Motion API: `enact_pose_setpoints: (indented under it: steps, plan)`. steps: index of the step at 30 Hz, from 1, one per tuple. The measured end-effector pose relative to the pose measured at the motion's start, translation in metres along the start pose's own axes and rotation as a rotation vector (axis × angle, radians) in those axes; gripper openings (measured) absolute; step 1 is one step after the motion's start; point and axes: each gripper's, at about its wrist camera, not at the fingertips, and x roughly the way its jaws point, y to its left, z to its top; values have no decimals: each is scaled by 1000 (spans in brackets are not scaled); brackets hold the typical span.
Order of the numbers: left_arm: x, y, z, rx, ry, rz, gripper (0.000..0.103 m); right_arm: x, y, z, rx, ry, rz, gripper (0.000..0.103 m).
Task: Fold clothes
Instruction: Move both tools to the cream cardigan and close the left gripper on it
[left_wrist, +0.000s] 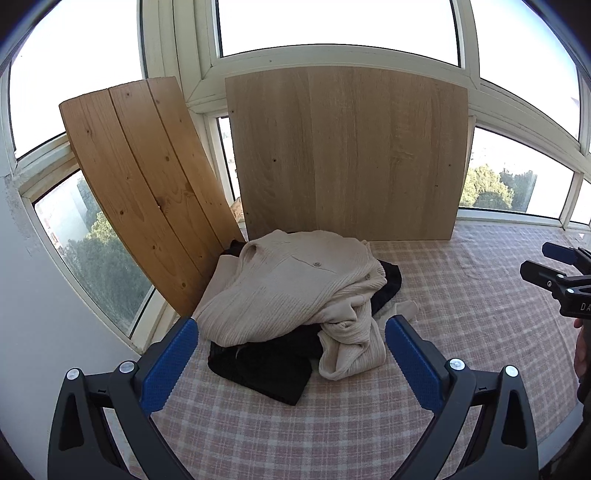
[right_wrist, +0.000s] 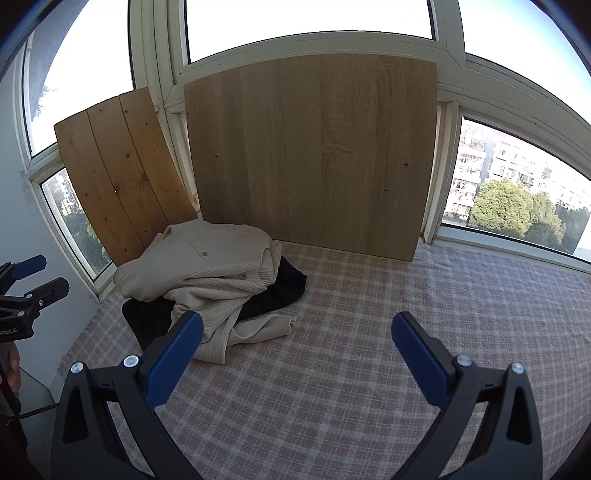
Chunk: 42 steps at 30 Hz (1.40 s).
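- Work surface: pink-and-white checked cloth (left_wrist: 461, 295) covered the whole flat area in both views.
- Task item: cream ribbed cardigan (left_wrist: 295, 284) lay crumpled at the far left of the cloth, just beside the window corner. Not flat, not folded.
- Cardigan orientation: long axis ran approx. from far-left (collar end, near the boards) toward near-right. One sleeve (left_wrist: 351, 347) trailed off the heap toward the near side; cuff end rested on the cloth. Two buttons faced up on the top fold.
- Under it: black garment (left_wrist: 266, 365), touching the cardigan, sticking out on the near-left and right sides of the heap. Shape too bunched to give an axis.
- Backdrop: pine plank panel (left_wrist: 147, 192) leaned tilted against the left window; large oak-look board (left_wrist: 347, 155) stood nearly upright behind the heap. Cardigan's far edge sat just in front of both.
- Left gripper (left_wrist: 291, 332): jaws spread wide, nothing between the blue pads. Hovered near the heap's near edge, apart from the fabric as far as the left wrist view showed.
- Right gripper (right_wrist: 297, 328): jaws spread wide, empty. Positioned to the right of the heap, over bare cloth; left pad overlapped the sleeve in the right wrist view, contact not clear.
- Windows (right_wrist: 517, 192): trees and apartment blocks outside.
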Motion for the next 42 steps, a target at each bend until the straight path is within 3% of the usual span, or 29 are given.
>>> enact_pose_setpoints:
  steps: [5, 6, 7, 9, 10, 13, 17, 19, 21, 25, 32, 39, 41, 42]
  plan:
    - [40, 14, 27, 19, 31, -30, 97, 40, 3, 15, -22, 16, 16, 103]
    - [49, 16, 33, 16, 42, -44, 78, 49, 4, 16, -25, 28, 19, 103]
    - [60, 18, 39, 16, 60, -50, 53, 58, 3, 17, -27, 40, 26, 101]
    - [81, 19, 50, 30, 96, -64, 24, 78, 3, 20, -30, 64, 41, 91]
    - [92, 19, 55, 43, 112, -74, 19, 89, 2, 20, -33, 82, 47, 85]
    - [127, 14, 72, 89, 153, -113, 19, 122, -1, 21, -45, 141, 64, 66]
    - [172, -1, 96, 175, 177, -94, 24, 164, -7, 24, -42, 204, 64, 66]
    - [196, -9, 110, 212, 190, -84, 52, 183, -13, 26, -28, 222, 69, 66]
    - [219, -16, 122, 232, 197, -99, 65, 200, -18, 29, -11, 234, 71, 66]
    - [265, -35, 135, 294, 226, -98, 67, 228, -24, 32, 1, 249, 64, 67]
    - [335, -57, 122, 376, 339, -98, 67, 261, -26, 37, -4, 274, 76, 67]
    - [359, -70, 111, 455, 386, -138, 67, 268, -27, 40, 16, 275, 98, 67]
    - [365, -72, 109, 467, 412, -165, 51, 268, -27, 41, 11, 273, 97, 67]
    - [368, -72, 107, 463, 431, -190, 31, 269, -27, 41, 9, 274, 93, 67]
